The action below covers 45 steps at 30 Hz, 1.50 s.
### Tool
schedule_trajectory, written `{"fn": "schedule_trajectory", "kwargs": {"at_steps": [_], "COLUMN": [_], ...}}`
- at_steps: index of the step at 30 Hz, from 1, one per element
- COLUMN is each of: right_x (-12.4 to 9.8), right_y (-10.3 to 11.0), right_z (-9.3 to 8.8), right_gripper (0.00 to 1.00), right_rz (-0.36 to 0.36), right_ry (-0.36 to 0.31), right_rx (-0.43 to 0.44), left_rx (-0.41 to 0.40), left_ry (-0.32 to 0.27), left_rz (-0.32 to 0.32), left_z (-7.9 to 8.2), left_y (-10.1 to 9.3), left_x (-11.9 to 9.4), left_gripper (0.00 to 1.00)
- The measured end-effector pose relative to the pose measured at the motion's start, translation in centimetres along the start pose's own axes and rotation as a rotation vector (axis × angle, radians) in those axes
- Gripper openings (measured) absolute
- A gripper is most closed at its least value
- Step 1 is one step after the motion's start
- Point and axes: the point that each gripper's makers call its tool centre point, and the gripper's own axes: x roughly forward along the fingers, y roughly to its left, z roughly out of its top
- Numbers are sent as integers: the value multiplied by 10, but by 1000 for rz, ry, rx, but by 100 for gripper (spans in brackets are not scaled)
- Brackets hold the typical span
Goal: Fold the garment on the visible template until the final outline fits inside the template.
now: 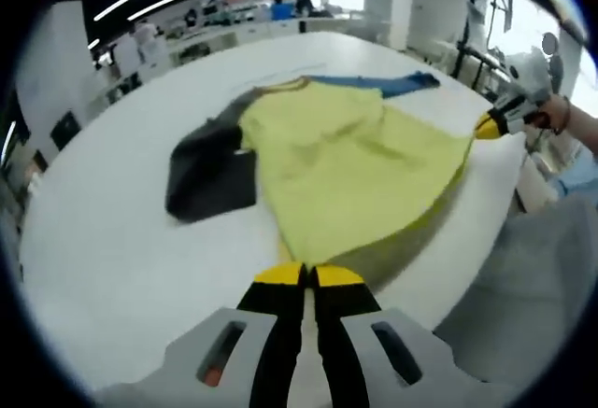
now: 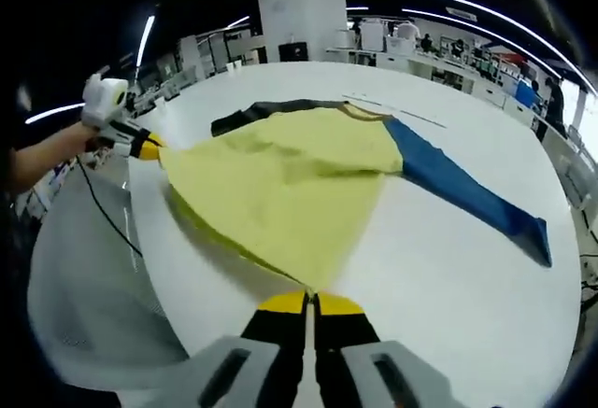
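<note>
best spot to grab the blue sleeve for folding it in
Judging by its pose, take the blue sleeve near its cuff end, coming from the outer side. It lies flat and stretched straight out from the yellow body on the white table, so the free end lifts easily. Both grippers, left and right, are shut on the hem.
</note>
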Motion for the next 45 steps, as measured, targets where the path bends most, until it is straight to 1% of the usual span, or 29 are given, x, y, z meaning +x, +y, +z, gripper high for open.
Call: {"fn": "schedule_trajectory", "kwargs": {"at_steps": [3, 6, 10, 12, 14, 16, 17, 18, 19, 20, 21, 23, 24, 25, 26, 27, 29, 31, 32, 33, 34, 35, 37, 38, 40, 41, 42, 44, 45], "right_x": [-1, 2, 3, 4, 4, 4, 5, 3, 2, 1, 0, -4, -6, -9, -9, -10, -8, -10, -6, -4, -4, -4, -5, -3, -2, -2, -3, -1, 0], "right_y": [7, 4, 4, 5, 6, 6, 7, 9, 8, 7, 7, 11, 12, 13, 14, 15, 11, 12, 8, 1, -1, -1, 3, -1, -1, -2, 0, -2, -3], "right_z": [-9, -15, -25, -28, -30, -31, -30, -29, -27, -24, -22, -21, -19, -17, -16, -14, -11, -13, -15, -19, -21, -23, -24, -25, -25, -26, -26, -26, -27], "right_gripper": [0, 0, 0, 0, 0, 0, 0, 2, 6, 13, 17, 20, 21, 22, 25, 26, 27, 26, 25, 25, 24, 24, 24, 23, 22, 21, 21, 21, 21], "right_rz": [-6, -13, -18, -26, -35, -37, -39, -31, -36, -38, -38, -46, -46, -45, -41, -35, -32, -49, -57, -89, -110, -120, -129, -131, -146, -155, -162, -176, -176], "right_ry": [20, 29, 45, 52, 61, 66, 57, 53, 43, 28, 21, 25, 26, 22, 17, 10, -5, 3, 7, 15, 22, 30, 32, 31, 24, 25, 26, 20, 17], "right_rx": [4, 4, 25, 21, 9, 22, 61, 112, 138, 143, 152, 185, 195, 219, 236, 250, 292, 305, 304, 299, 299, 301, 318, 321, 332, 337, 338, 343, 344], "left_rx": [-19, -15, -39, -33, -19, -24, -42, -63, -58, -55, -66, -79, -99, -116, -135, -147, -170, -163, -165, -160, -159, -184, -192, -206, -211, -214, -215, -219, -229], "left_ry": [14, 22, 37, 46, 57, 36, 28, 19, 9, -2, -4, -15, -22, -35, -63, -78, -86, -58, -39, -33, -31, -23, -37, -39, -35, -27, -15, -7, -7], "left_rz": [1, -5, -14, -12, -14, -29, -37, -27, -26, -26, -18, -12, -10, -11, -12, -11, 12, 59, 80, 88, 88, 97, 82, 75, 63, 55, 46, 43, 33], "left_z": [-7, -12, -20, -24, -26, -25, -25, -24, -23, -22, -21, -18, -16, -16, -13, -9, -8, -13, -17, -18, -19, -21, -19, -18, -20, -23, -26, -28, -27], "left_y": [-1, -5, -9, -9, -12, -15, -16, -14, -13, -12, -11, -10, -9, -6, -3, -2, 7, 20, 26, 31, 33, 38, 38, 37, 35, 38, 37, 33, 27], "left_x": [1, 1, 3, 5, 2, 0, -1, -3, -5, -7, -10, -14, -16, -17, -19, -21, -24, -21, -20, -17, -14, -12, -8, -5, 1, 12, 16, 14, 15], "left_gripper": [0, 0, 0, 1, 2, 5, 6, 9, 12, 14, 15, 16, 18, 19, 20, 21, 20, 19, 17, 16, 15, 14, 14, 13, 12, 11, 11, 10, 10]}}
